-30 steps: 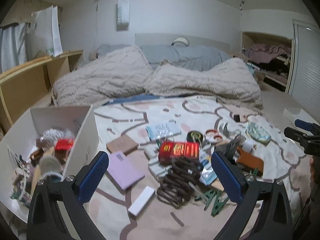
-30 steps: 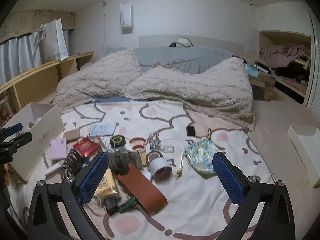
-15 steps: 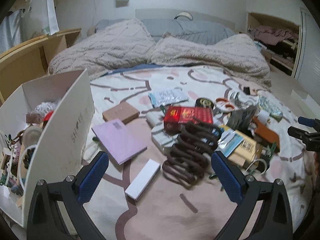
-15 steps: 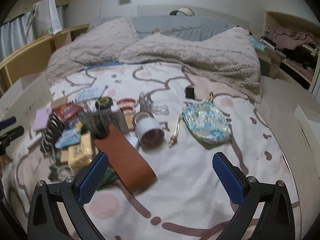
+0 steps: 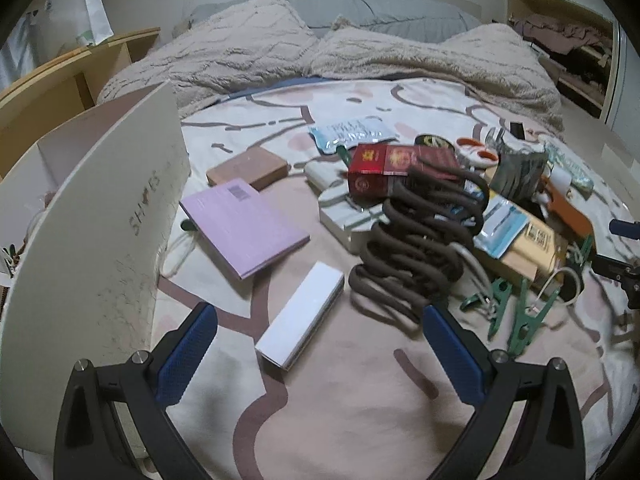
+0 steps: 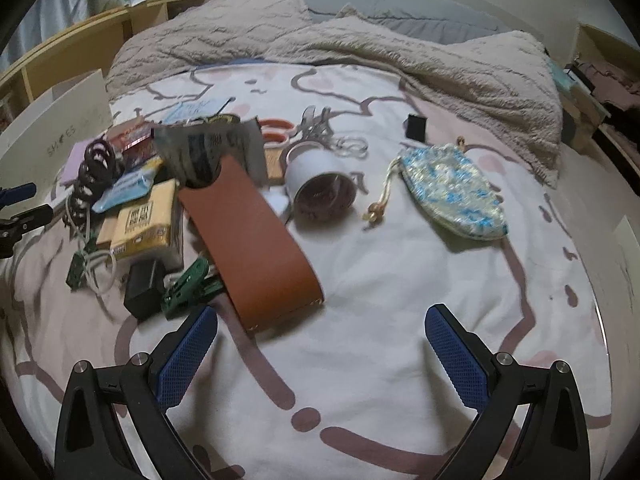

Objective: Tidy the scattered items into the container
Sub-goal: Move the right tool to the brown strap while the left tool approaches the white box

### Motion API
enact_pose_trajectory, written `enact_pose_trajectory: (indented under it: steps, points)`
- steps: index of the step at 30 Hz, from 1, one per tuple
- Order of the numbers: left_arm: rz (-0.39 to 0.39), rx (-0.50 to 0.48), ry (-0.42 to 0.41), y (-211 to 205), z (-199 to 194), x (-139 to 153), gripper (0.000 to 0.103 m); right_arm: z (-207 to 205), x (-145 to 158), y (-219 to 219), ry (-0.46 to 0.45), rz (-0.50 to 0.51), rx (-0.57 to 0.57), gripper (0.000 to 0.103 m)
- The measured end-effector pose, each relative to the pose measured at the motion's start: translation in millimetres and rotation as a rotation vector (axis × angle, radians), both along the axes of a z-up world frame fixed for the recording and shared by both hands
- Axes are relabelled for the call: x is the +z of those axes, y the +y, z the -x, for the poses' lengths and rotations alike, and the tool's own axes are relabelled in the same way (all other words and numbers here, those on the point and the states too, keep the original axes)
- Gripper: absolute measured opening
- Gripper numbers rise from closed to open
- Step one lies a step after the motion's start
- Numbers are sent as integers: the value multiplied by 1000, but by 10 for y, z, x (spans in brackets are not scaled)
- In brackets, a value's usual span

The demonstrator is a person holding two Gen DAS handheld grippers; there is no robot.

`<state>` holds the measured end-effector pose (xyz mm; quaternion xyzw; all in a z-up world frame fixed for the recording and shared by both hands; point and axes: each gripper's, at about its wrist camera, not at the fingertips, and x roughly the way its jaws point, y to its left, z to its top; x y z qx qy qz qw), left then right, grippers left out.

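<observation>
Bed (image 5: 360, 400), cluttered: left gripper (image 5: 320, 352) and right gripper (image 6: 320, 352) both spread wide, empty; white box (image 5: 300, 326) at 12 o'clock, risking a sideways skid; brown case (image 6: 252, 248) at 11, likely dragging green clips (image 6: 188, 284).

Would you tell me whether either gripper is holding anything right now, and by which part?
Nothing is held: the left gripper and the right gripper are both open and empty above the bed.

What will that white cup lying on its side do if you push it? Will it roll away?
The white cup lies tipped over on the bed cover, so its round wall would probably let it roll. The soft, rumpled cover may stop it soon. It looks thin and light, so the right tool could likely lift it, though a hard squeeze might dent it.
</observation>
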<state>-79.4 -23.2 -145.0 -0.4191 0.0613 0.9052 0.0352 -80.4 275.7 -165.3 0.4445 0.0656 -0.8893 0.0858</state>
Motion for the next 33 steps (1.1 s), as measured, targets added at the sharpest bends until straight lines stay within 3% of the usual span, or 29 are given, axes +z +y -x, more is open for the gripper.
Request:
enact_pose_trajectory:
  steps: [6, 18, 22, 33]
  points:
    - [0, 26, -47, -62, 57, -149, 103, 43, -148, -21, -55, -10, -5, 103]
    - [-5, 45, -91, -101, 90, -273, 103, 18, -192, -24, -54, -12, -20, 103]
    - [-21, 47, -103, -122, 96, -297, 103, 52, -221, 41, -73, 30, -22, 103]
    - [-59, 57, -119, -156, 90, -301, 103, 3, -181, 57, -19, 59, -37, 103]
